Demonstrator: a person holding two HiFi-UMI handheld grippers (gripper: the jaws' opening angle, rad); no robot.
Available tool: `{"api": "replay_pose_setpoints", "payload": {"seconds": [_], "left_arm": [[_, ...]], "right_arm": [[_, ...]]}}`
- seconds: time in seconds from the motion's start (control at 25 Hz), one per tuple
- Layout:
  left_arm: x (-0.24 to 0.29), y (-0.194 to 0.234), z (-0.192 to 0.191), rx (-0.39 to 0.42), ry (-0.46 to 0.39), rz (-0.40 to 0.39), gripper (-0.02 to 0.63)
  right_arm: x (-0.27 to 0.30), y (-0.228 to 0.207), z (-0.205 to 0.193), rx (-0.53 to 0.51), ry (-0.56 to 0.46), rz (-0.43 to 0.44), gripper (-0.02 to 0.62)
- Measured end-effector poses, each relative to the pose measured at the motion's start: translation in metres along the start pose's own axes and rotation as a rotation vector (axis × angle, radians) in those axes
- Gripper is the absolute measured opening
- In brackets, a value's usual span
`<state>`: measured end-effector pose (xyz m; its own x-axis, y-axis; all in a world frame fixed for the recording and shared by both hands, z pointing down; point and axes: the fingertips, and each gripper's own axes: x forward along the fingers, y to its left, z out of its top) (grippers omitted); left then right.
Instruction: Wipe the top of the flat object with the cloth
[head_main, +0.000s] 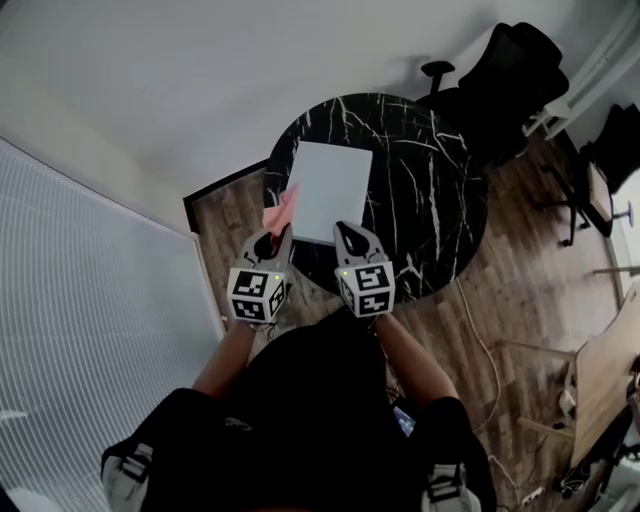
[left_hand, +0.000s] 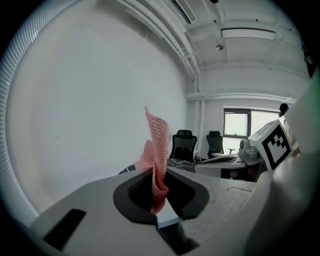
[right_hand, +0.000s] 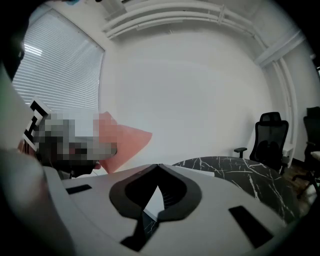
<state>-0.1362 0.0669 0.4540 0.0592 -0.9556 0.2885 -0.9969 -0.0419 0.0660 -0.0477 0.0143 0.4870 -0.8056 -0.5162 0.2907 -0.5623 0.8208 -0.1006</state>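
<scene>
A white flat object lies on a round black marble table. My left gripper is at the object's near left corner, shut on a pink cloth that stands up from its jaws. The left gripper view shows the cloth pinched between the jaws of that gripper. My right gripper hovers over the object's near edge, its jaws shut with nothing between them. In the right gripper view the tips of the right gripper meet, with a sliver of the flat object showing below and the cloth at the left.
Black office chairs stand behind the table at the right. A white wall runs along the far side and window blinds along the left. A wooden desk and cables lie on the wood floor at the right.
</scene>
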Motion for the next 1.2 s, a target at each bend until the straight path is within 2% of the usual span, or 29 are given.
{"api": "replay_pose_setpoints", "payload": {"seconds": [0.28,0.44,0.56,0.72,0.88,1.04,1.2], "left_arm": [[-0.079,-0.030,0.018,-0.041,-0.088,-0.028,0.023],[-0.114,-0.058,0.021,0.002,-0.128,-0.055,0.023],[-0.128,-0.067,0.026,-0.009,-0.161,-0.064,0.023],[-0.138,-0.079,0.044,-0.008,-0.200,-0.070,0.023],[-0.135,-0.094,0.062,0.016,-0.244,-0.064,0.023],[-0.132,-0.113,0.069,-0.012,-0.250,-0.060,0.023],[-0.125,-0.133,0.081,-0.044,-0.284,-0.048,0.023]], "right_arm": [[-0.078,0.055,0.041,-0.055,-0.069,-0.015,-0.006],[-0.131,0.074,0.061,-0.097,-0.145,-0.051,-0.006],[-0.155,0.078,0.071,-0.098,-0.197,-0.088,-0.006],[-0.178,0.083,0.087,-0.124,-0.238,-0.107,-0.006],[-0.189,0.086,0.107,-0.157,-0.278,-0.072,-0.006],[-0.202,0.077,0.117,-0.140,-0.312,-0.059,-0.006],[-0.215,0.054,0.128,-0.181,-0.331,-0.059,-0.006]]}}
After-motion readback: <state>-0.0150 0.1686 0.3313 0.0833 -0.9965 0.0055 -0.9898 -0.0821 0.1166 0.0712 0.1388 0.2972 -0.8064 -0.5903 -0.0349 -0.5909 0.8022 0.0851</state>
